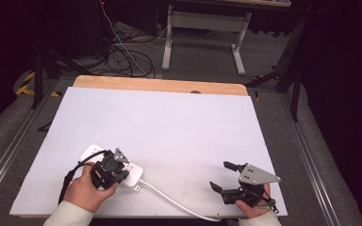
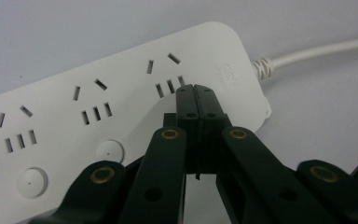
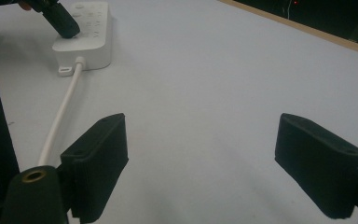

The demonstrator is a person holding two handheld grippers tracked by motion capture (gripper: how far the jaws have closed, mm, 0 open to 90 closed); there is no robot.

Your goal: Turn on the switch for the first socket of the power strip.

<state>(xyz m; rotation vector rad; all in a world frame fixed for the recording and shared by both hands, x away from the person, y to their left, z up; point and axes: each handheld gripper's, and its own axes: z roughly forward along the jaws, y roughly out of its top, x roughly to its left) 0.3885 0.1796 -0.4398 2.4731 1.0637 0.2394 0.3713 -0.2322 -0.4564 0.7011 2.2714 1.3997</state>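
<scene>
White counter [image 1: 169, 127] carries a power strip [image 2: 121, 93]; left gripper [image 2: 196, 93] fingers pressed together over it. Right gripper [image 3: 200, 154] fingers wide, empty.

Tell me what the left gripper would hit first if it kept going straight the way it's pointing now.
The white power strip. The left gripper, fingers shut together, points down at the strip's end socket near the cord. Its tips look on or just above the strip's top face; depth is unclear, so contact isn't certain.
</scene>
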